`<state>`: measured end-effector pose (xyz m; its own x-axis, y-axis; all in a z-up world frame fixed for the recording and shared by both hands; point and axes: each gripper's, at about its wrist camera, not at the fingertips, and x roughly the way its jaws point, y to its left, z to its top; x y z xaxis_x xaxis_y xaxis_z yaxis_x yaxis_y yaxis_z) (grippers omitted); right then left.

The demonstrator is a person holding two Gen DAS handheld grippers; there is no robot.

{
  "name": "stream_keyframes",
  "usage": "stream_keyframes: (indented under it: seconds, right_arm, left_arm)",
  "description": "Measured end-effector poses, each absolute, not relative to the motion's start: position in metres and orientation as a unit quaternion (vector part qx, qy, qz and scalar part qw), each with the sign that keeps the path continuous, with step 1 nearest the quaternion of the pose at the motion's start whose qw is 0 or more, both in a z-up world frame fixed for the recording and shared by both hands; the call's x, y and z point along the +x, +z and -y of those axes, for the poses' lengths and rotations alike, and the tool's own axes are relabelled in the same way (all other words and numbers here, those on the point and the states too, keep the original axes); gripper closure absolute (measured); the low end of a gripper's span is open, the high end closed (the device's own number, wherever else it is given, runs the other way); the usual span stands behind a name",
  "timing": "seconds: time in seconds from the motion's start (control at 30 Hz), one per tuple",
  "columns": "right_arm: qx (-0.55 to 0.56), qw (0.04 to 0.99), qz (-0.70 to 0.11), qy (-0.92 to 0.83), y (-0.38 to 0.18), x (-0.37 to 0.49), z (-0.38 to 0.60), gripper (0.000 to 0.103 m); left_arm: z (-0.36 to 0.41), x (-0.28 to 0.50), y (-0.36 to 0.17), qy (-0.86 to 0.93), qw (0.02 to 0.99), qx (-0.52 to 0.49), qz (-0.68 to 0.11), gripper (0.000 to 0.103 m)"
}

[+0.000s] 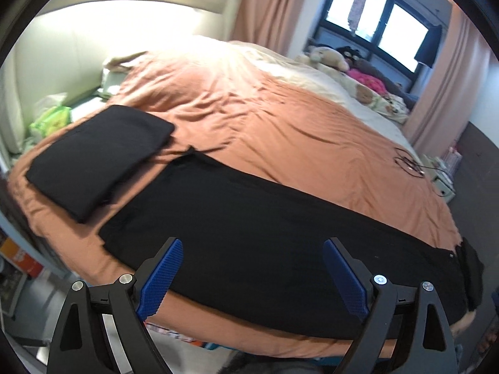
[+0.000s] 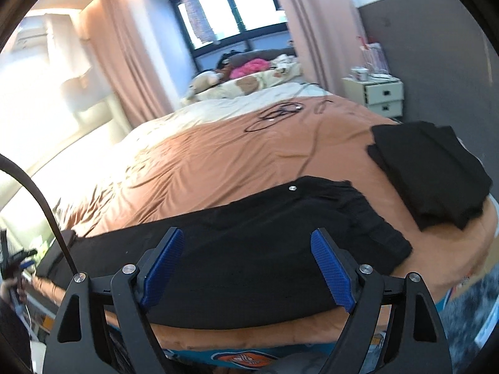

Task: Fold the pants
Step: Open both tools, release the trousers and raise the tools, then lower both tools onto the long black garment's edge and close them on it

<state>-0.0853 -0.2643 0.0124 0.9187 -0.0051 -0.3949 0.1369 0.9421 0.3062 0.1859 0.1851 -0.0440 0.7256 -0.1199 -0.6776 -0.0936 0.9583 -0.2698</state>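
On bed: pants [image 1: 280, 224] flat | fingers [image 1: 162, 275] apart, empty (both grippers) | right view only: nightstand [image 2: 379, 95]

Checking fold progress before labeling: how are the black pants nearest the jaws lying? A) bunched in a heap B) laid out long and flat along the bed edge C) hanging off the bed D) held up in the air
B: the black pants lie stretched flat along the near edge of the orange bedspread, with both grippers' jaws open and empty.
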Motion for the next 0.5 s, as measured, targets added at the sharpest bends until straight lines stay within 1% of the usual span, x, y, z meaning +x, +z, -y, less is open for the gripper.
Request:
stream_keyframes:
  seconds: [0.17, 0.33, 0.5]
  right_arm:
    - [0.181, 0.963, -0.197, -0.020, 0.013, -0.065, 0.264, 0.020]
    - [0.120, 0.971, -0.204, -0.023, 0.010, -0.037, 0.246, 0.020]
    - [0.110, 0.965, -0.239, 0.008, 0.005, -0.004, 0.231, 0.020]
  left_arm:
    - [-0.162, 0.203, -0.046, -0.040, 0.914, -0.143, -0.378, 0.010]
    - [-0.143, 0.221, -0.050, -0.063, 0.909, -0.141, -0.388, 0.010]
    - [-0.133, 0.243, -0.059, -0.073, 0.901, -0.154, -0.399, 0.010]
